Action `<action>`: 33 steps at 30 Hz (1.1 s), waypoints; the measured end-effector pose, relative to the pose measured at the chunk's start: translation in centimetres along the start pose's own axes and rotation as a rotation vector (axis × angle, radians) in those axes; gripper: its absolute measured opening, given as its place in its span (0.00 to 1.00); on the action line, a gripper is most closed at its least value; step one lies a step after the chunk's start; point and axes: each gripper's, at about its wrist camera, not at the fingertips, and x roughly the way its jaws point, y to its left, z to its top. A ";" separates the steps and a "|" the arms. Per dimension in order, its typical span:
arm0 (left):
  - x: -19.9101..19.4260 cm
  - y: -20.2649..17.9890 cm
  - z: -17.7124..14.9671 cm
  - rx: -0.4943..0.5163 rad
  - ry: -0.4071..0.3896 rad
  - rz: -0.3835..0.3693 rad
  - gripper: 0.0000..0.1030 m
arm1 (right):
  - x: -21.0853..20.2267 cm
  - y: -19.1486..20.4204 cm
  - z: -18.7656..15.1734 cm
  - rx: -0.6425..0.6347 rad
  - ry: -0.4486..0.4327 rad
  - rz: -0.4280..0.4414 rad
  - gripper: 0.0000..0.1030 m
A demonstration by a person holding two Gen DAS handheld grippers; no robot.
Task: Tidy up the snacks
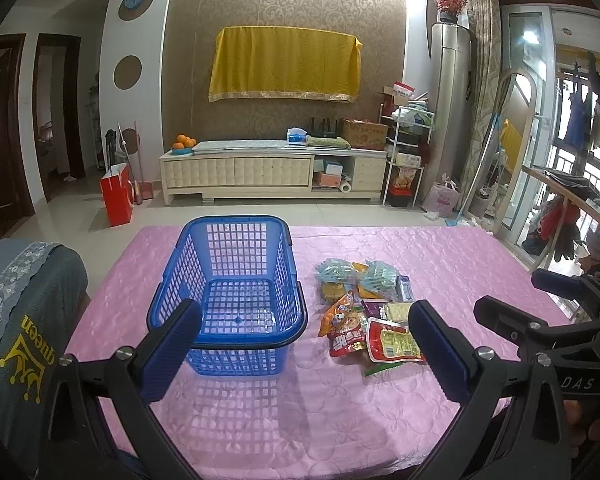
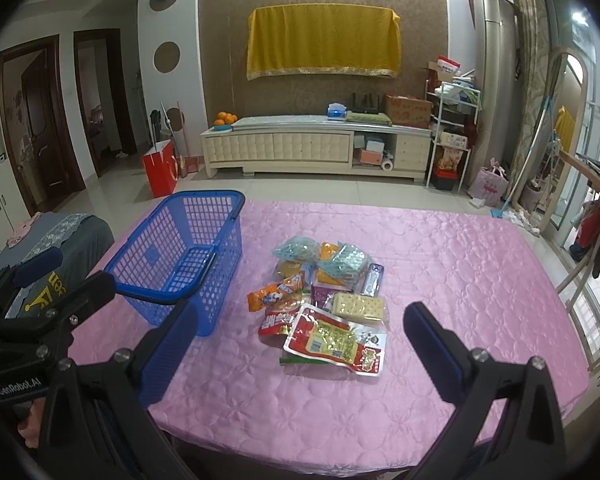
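An empty blue plastic basket (image 1: 236,276) stands on the pink tablecloth; it also shows in the right wrist view (image 2: 180,252). To its right lies a pile of snack packets (image 1: 368,308), with a red-and-yellow packet (image 2: 336,344) nearest me, a cracker pack (image 2: 358,306) and teal-wrapped sweets (image 2: 328,256) behind. My left gripper (image 1: 304,344) is open and empty, hovering before the basket and pile. My right gripper (image 2: 300,344) is open and empty, above the table's near edge in front of the pile.
The pink-covered table (image 2: 460,280) ends at the near edge and at the right. A grey-covered chair back (image 1: 24,308) stands at the left. A wooden chair (image 2: 588,264) stands at the table's right side. A TV cabinet (image 1: 272,172) is across the floor.
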 end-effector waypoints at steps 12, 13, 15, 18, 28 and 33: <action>0.1 0.1 -0.3 0.000 0.008 -0.007 0.99 | 0.0 -0.1 -0.2 -0.009 0.006 -0.002 1.00; 0.1 0.1 -0.3 0.000 0.008 -0.007 0.99 | 0.0 -0.1 -0.2 -0.010 0.006 -0.001 1.00; 0.2 0.0 -0.3 0.002 0.007 -0.008 0.99 | 0.0 -0.1 -0.1 -0.011 0.003 -0.004 1.00; 0.2 -0.2 -0.2 0.011 0.005 -0.006 0.99 | 0.1 -0.2 0.0 -0.009 0.000 -0.003 1.00; 1.6 -1.3 1.2 0.031 0.032 -0.030 0.99 | 0.4 -1.8 0.6 -0.003 -0.019 -0.009 1.00; 3.0 -2.5 2.1 0.052 0.061 -0.041 0.99 | 0.5 -3.1 1.0 -0.003 -0.069 -0.050 1.00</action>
